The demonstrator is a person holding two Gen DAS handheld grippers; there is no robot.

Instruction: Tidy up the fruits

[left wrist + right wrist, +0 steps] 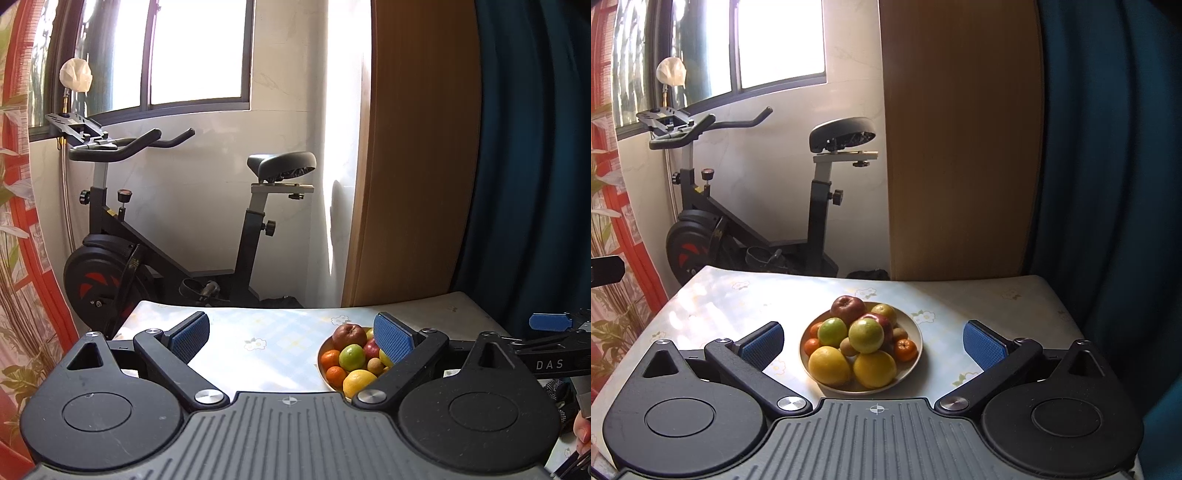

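Ahead — plate (916, 334) mid-table (997, 295), margins around

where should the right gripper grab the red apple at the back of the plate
Take the red apple across its round sides, from above: it tops the pile, stem dimple up, with fruit packed against its near side. The right gripper, jaws open, is wide enough.

Black left gripper (291, 334), blue ribbed pads (392, 341), silver pivot screws, white "DAS" lettering
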